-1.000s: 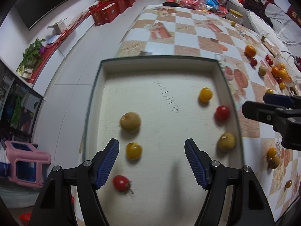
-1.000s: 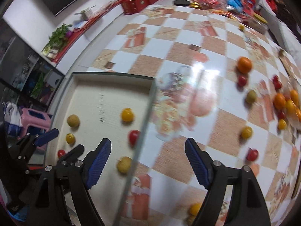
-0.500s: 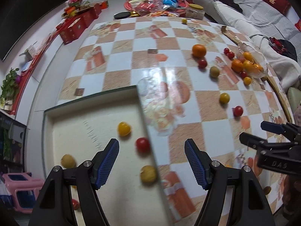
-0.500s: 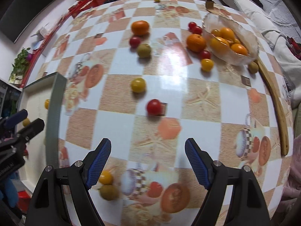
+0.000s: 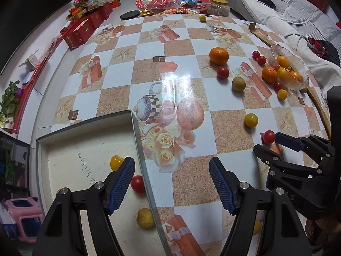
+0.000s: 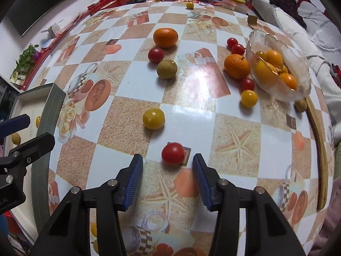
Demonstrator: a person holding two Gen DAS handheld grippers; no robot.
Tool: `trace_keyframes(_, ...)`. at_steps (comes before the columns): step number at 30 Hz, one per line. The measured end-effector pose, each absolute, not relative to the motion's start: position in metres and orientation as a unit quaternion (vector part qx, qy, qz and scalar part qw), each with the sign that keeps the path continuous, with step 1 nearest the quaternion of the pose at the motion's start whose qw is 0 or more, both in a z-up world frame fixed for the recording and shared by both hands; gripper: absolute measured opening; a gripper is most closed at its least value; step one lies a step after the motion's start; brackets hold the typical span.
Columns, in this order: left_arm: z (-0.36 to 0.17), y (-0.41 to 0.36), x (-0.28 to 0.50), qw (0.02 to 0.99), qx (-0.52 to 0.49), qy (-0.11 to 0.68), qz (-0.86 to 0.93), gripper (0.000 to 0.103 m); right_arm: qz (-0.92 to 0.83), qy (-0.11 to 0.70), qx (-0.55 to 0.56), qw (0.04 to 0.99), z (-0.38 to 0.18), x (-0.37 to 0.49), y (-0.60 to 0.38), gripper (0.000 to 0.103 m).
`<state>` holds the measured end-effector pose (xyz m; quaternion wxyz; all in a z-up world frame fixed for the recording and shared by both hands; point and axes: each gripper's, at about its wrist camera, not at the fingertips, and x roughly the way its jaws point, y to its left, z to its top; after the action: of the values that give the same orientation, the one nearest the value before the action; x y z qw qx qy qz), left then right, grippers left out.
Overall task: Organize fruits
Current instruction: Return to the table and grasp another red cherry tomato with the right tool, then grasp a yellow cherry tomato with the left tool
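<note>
The right tool (image 6: 167,176) points steeply down, closing, red tomato (image 6: 172,156) just ahead, untouched; the left tool (image 5: 171,183) stands apart over the box edge (image 5: 140,149).

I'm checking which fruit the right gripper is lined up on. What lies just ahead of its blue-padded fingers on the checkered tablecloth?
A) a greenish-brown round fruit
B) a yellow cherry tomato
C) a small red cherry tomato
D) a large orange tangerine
C: in the right wrist view the small red cherry tomato sits just beyond the right gripper, whose jaws are closing without touching it; the yellow cherry tomato lies farther off.
</note>
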<state>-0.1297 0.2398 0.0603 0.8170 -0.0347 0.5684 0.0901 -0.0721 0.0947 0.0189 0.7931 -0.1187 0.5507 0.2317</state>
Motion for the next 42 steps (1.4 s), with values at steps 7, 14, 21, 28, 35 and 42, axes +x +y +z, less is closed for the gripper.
trace_keyframes(7,0.052,0.228,-0.111,0.814,-0.044,0.574,0.080,0.073,0.236,0.539,-0.120,0.800,0.019,-0.067,0.088,0.023)
trace_keyframes(14,0.045,0.211,-0.088,0.815,-0.055,0.574,0.059,0.073,0.241,0.542,-0.089,0.800,0.021,-0.064,0.069,0.023)
trace_keyframes(21,0.037,0.190,-0.068,0.819,-0.074,0.569,0.020,0.073,0.231,0.548,-0.073,0.801,0.023,-0.067,0.043,0.023)
trace_keyframes(28,0.020,0.167,-0.050,0.815,-0.055,0.577,0.013,0.073,0.228,0.552,-0.064,0.800,0.021,-0.069,0.032,0.023)
trace_keyframes(35,0.015,0.157,-0.045,0.814,-0.024,0.580,0.020,0.047,0.228,0.553,-0.058,0.799,0.020,-0.069,0.031,0.023)
trace_keyframes(42,0.019,0.151,-0.049,0.816,-0.034,0.577,-0.004,0.023,0.228,0.554,-0.058,0.799,0.020,-0.069,0.031,0.023)
